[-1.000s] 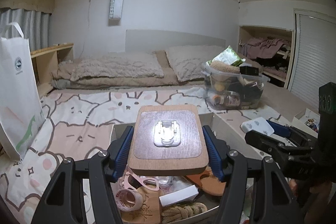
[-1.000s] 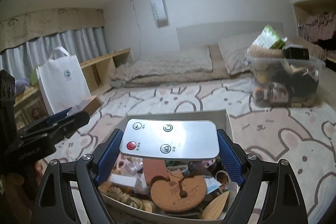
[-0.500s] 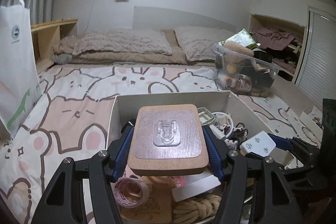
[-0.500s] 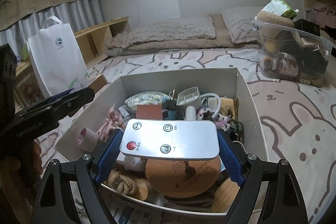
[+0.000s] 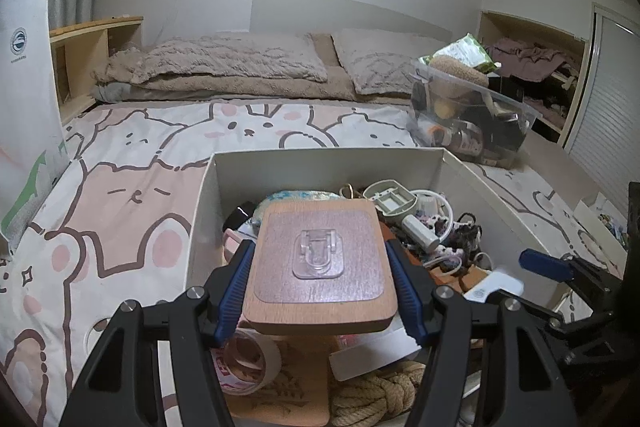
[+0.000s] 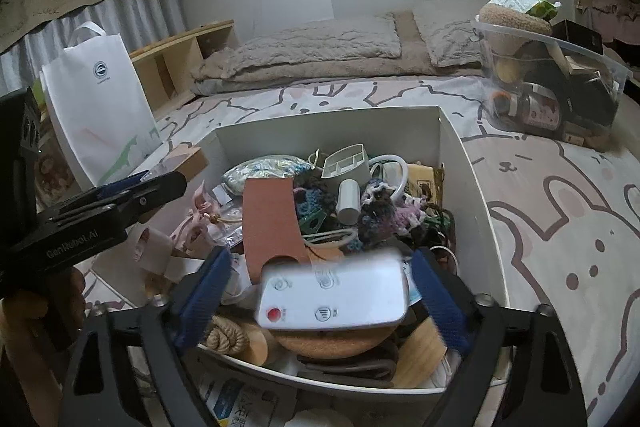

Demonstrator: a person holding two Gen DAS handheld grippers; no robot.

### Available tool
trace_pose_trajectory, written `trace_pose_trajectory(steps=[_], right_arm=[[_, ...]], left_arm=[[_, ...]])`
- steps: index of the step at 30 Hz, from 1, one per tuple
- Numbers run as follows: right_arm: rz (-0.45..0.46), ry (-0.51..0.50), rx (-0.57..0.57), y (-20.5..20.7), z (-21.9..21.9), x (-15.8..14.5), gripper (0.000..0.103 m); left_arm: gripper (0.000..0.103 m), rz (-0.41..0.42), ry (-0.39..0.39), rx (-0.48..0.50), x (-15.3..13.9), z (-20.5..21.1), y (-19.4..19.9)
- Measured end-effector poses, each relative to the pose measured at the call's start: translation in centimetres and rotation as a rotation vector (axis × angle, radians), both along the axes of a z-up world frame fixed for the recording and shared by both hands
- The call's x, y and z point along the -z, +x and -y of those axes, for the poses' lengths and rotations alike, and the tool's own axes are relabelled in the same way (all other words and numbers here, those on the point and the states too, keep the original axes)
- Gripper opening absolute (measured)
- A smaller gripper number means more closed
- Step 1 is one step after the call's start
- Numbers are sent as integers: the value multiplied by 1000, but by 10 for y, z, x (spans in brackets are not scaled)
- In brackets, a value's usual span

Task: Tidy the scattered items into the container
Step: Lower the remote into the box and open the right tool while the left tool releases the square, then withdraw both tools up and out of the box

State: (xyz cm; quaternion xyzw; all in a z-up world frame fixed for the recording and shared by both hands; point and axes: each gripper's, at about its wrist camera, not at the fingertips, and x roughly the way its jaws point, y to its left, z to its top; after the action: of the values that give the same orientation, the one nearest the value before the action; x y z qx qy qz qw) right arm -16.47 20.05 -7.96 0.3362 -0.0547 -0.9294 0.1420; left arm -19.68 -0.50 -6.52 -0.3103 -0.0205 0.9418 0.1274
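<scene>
1. Left of the white box (image 5: 404, 163) on the bed, a white tote bag (image 6: 100, 107) stands against the wooden shelf; it plays no part in the tidy-up.
2. The left hand-held gripper (image 5: 320, 291), over the box's near-left corner, is clamped on a wooden plaque (image 5: 320, 267) with a clear hook on its face. A second ago it was held high above the box; it now hangs low over the tape roll (image 5: 248, 359) and coiled rope (image 5: 376, 395), not yet let go.
3. At the box's near edge, the right hand-held gripper (image 6: 320, 303) has spread apart. The white remote (image 6: 332, 299), pinched between the blue pads half a second ago, now shows blurred and tilted between them, touching neither, and looks to be dropping onto the cork disc (image 6: 332, 341) inside the box.
4. Judged from this, the remote is as good as stowed; the plaque's release appears next.
5. Right of the box, a clear bin (image 6: 552, 87) of oddments sits on the bed.
</scene>
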Motion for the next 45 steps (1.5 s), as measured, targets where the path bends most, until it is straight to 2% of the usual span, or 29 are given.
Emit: trace_pose_trajectory(steps=[13, 22, 24, 26, 45], right_arm=[[2, 1, 6, 0, 0, -1, 96], [0, -1, 22, -3, -2, 0, 96], [-8, 8, 28, -2, -3, 0, 96], [-11, 18, 33, -2, -3, 0, 96], [-20, 28, 46, -1, -6, 0, 96]], left_arm=[[64, 36, -20, 15, 9, -7, -12], [64, 54, -53, -25, 14, -7, -17], [75, 50, -52, -21, 12, -7, -14], [79, 37, -51, -18, 9, -7, -11], [79, 28, -67, -10, 7, -11, -2]])
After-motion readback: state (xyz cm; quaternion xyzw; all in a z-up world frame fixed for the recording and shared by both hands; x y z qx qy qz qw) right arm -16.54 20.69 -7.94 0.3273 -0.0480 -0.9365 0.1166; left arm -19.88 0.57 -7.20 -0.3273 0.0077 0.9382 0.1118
